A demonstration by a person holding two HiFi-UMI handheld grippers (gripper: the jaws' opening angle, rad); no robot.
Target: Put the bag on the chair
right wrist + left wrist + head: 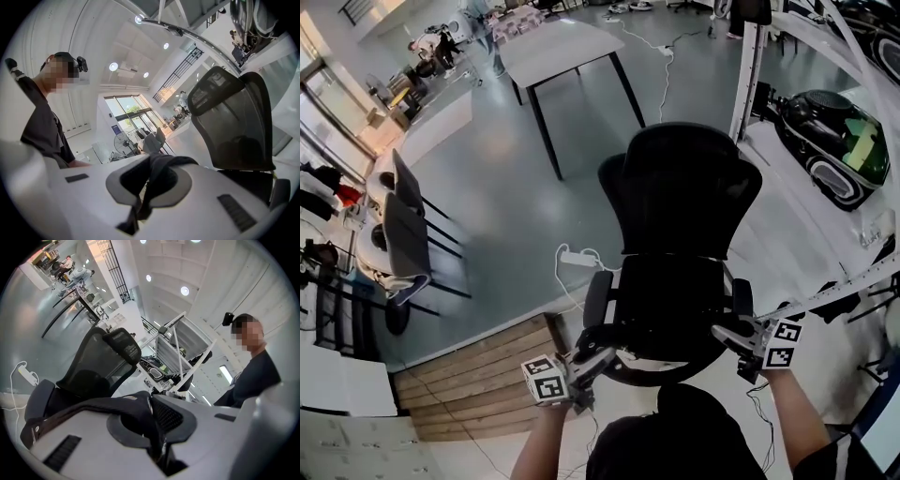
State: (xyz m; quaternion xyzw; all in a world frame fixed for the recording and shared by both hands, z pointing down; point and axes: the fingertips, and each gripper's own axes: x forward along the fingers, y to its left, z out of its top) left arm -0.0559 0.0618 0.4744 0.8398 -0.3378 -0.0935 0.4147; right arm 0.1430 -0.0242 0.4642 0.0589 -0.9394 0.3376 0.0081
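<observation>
Grey polished floor point(497, 187) fills a large open workshop, seen from above. One black bag point(161, 164) is the task's thing. A fold of its dark fabric is pinched in each of the two grippers. The jaws of the left gripper point(607, 350) are nearly together on the cloth, and the jaws of the right gripper point(725, 335) are clamped tight on it. In the head view the bag hangs between them at the front edge of the seat point(666, 291), black against black, so I cannot tell whether it touches the seat yet.

One black mesh office chair point(680, 187) faces the person, with its backrest upright and two armrests.

Judging from this, the carrying is almost done. What seems left is to settle the bag onto the seat and open both jaws.

Farther out there is one grey table point(562, 42) beyond the chair, one white power strip point(577, 257) with its cable on the floor to the chair's left, and one patch of wooden planks point(478, 375) near the left gripper. One person's two forearms enter from the bottom edge.
</observation>
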